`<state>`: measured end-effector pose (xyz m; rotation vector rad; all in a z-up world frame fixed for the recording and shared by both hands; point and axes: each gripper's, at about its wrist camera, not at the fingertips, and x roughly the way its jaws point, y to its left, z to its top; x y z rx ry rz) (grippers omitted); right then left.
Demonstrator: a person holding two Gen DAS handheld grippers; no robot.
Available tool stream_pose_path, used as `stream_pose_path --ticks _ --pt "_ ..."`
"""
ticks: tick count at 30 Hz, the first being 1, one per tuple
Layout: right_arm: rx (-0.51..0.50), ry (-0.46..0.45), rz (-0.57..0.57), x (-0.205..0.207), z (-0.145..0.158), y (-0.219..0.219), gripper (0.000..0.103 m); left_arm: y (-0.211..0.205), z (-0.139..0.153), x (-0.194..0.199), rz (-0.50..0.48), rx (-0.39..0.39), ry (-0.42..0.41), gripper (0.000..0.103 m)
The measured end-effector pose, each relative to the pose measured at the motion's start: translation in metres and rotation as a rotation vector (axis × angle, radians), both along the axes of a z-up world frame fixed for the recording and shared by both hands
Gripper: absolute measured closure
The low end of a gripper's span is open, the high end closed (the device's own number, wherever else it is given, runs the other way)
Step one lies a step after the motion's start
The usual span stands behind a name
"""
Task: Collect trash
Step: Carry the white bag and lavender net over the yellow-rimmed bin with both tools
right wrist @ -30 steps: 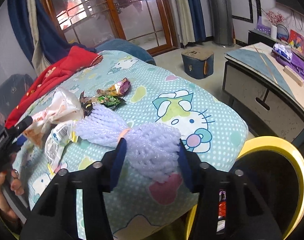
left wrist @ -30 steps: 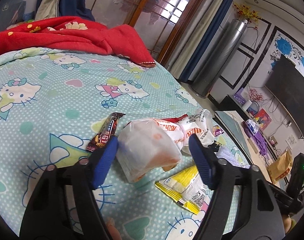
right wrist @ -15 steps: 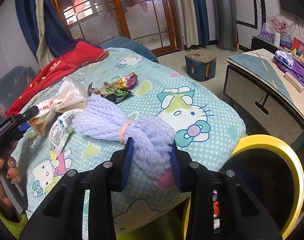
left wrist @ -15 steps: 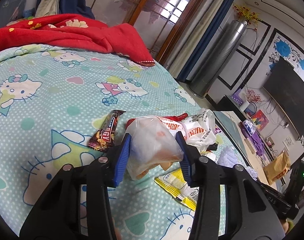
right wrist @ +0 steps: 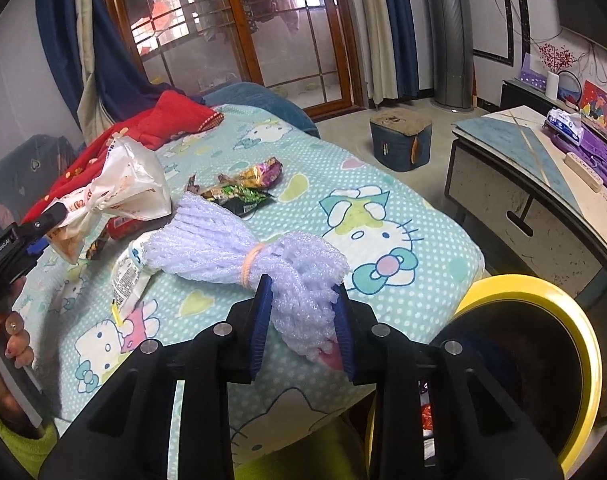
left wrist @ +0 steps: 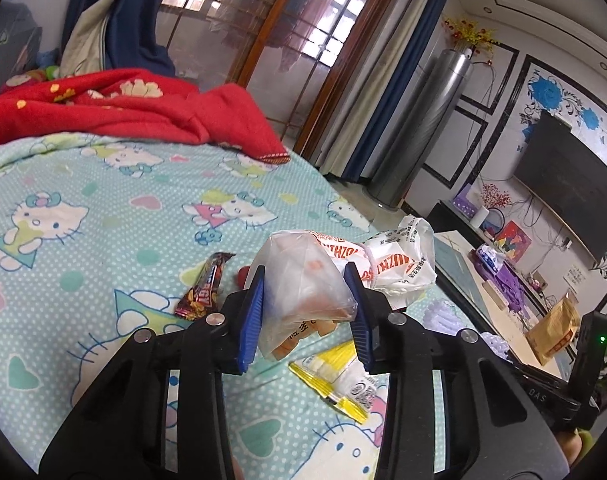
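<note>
A clear plastic bag [left wrist: 295, 252] tied to a crumpled white printed bag sits between the blue pads of my left gripper [left wrist: 305, 276], whose jaws are closing and pinch it just above the Hello Kitty bedsheet [left wrist: 83, 208]. In the right wrist view the same bag [right wrist: 131, 184] hangs from the left gripper [right wrist: 43, 220] at the left edge. My right gripper [right wrist: 301, 286] has its jaws closing on one end of a lilac foam net bundle [right wrist: 223, 232] tied with an orange band, which lies on the bed.
A chocolate bar wrapper [left wrist: 205, 288] and a yellow-white packet [left wrist: 339, 380] lie on the sheet. Shiny candy wrappers [right wrist: 247, 184] rest beyond the foam net. A yellow-rimmed bin [right wrist: 543, 292] stands at the bed's near corner. A red blanket [left wrist: 123, 108] covers the far end.
The left jaws narrowed onto the plastic bag and lifted it off the sheet. The right jaws narrowed around the foam net, squeezing its end.
</note>
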<state>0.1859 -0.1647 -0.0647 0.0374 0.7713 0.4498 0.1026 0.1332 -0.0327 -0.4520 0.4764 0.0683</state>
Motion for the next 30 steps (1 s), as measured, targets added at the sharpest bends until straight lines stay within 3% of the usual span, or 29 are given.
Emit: stream_pose_path --ticks 30 --pt "0.048 -0.106 -0.109 -0.013 0.043 -0.049 0.075 -0.045 0.029 -0.010 -0.126 0.071 -0.077 0.073"
